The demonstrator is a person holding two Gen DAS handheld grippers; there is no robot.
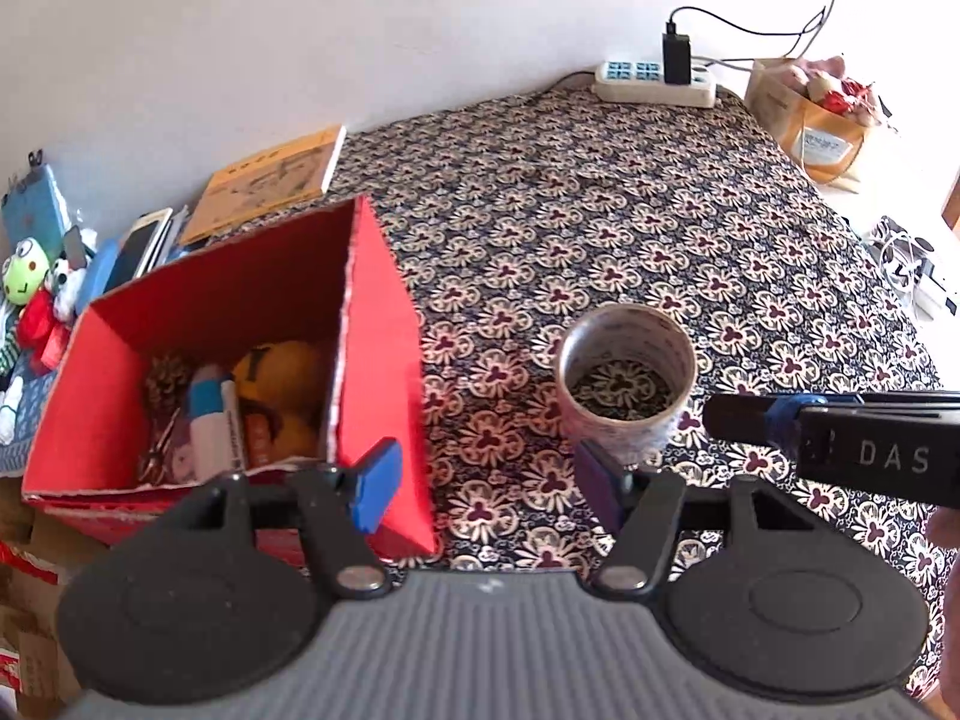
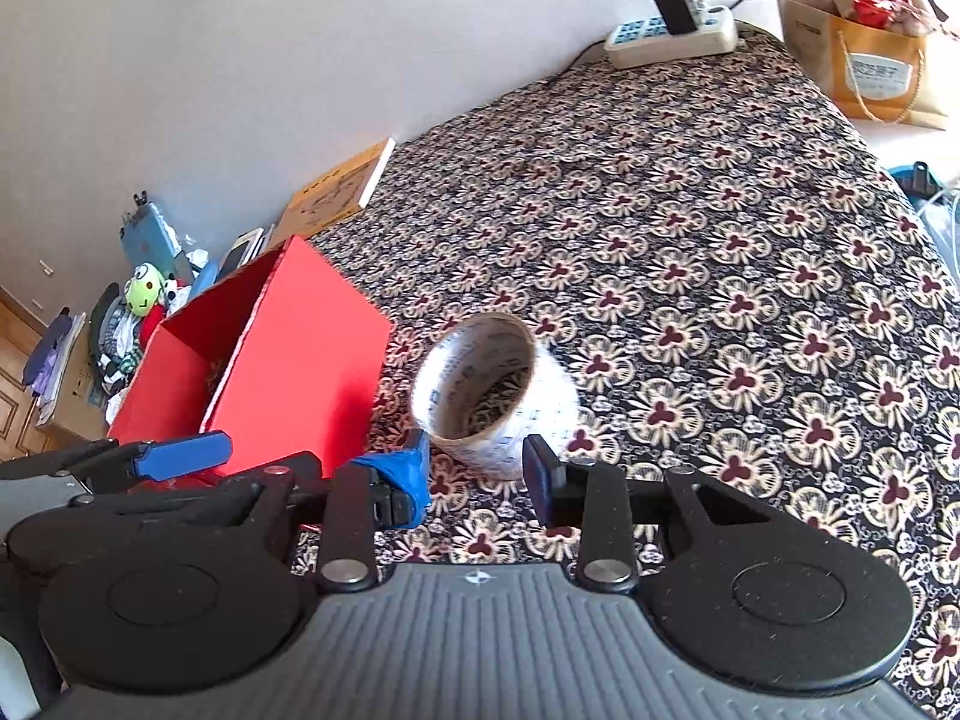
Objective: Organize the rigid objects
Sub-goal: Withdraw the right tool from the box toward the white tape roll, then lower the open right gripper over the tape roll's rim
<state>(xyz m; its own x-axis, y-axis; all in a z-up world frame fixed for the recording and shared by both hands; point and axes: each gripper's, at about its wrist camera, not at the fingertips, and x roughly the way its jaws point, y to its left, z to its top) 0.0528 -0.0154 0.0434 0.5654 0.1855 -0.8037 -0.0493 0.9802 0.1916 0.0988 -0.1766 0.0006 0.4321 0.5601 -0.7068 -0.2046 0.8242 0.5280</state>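
A roll of printed packing tape (image 1: 624, 384) stands on its end on the flowered cloth, just right of an open red box (image 1: 210, 300). The box holds a yellow plush (image 1: 282, 378), a pine cone (image 1: 168, 378), a white marker and other small items. My left gripper (image 1: 489, 486) is open and empty, between the box's corner and the roll. My right gripper (image 2: 474, 480) is open too, and the tape roll (image 2: 492, 390) stands just past its fingertips, apart from them. The red box (image 2: 300, 348) lies to its left. One finger (image 1: 840, 438) of the right gripper shows beside the roll.
A power strip (image 1: 654, 81) with a charger sits at the far edge, with a paper bag (image 1: 810, 120) to its right. An orange book (image 1: 270, 180), phones and plush toys (image 1: 30, 282) crowd the space left of the box. The flowered cloth (image 2: 720, 240) stretches beyond the roll.
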